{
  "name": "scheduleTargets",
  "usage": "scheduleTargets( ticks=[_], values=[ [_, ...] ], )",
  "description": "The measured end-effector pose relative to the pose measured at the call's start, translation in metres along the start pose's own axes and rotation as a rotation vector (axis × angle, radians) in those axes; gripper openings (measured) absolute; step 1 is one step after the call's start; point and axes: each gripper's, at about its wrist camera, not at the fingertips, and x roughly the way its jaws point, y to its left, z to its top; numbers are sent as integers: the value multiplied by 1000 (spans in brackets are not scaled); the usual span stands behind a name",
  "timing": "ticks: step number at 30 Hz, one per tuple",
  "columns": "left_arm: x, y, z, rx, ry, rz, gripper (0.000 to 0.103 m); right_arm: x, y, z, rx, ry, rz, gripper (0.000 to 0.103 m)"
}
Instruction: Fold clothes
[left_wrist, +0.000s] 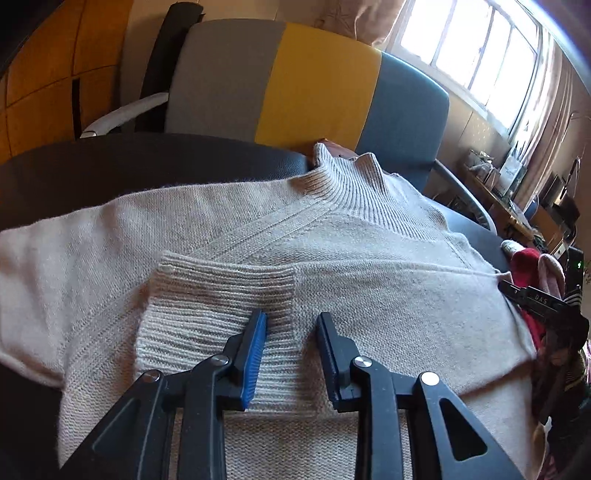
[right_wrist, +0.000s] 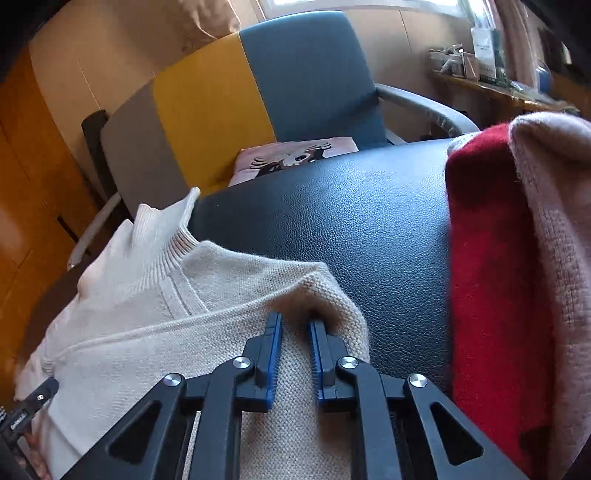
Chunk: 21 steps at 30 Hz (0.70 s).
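Note:
A beige knit sweater (left_wrist: 388, 295) lies spread on a black leather surface (left_wrist: 147, 166), its high ribbed collar (left_wrist: 354, 192) at the far side. One sleeve is folded across the chest, ending in a ribbed cuff (left_wrist: 221, 295). My left gripper (left_wrist: 291, 321) hovers open over the cuff's right edge, with nothing pinched. In the right wrist view my right gripper (right_wrist: 295, 319) is shut on a raised fold at the right shoulder edge of the sweater (right_wrist: 166, 332). The knit bunches up between its blue pads.
A pile of red (right_wrist: 491, 295) and pink (right_wrist: 554, 221) knitwear sits to the right on the black surface (right_wrist: 369, 221). Behind stands a grey, yellow and blue chair (right_wrist: 295, 74) holding a pink printed cushion (right_wrist: 295, 155). A cluttered desk (left_wrist: 517, 206) stands under the window.

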Motion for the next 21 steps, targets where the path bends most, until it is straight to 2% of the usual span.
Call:
scheduleTargets(
  ticks=[4,9,16,21],
  values=[
    [-1,2,0,-9,-1,-6,28,-1,5,0,-19,2,-1,18],
    [-3,6,2,-42,5,-32,28,2,14,0,-73,8,13,35],
    [-9,3,25,-66,43,-38,31,-1,28,10,-139,19,17,36],
    [1,-2,71,-63,29,-84,32,12,52,37,-173,42,109,36]
  ],
)
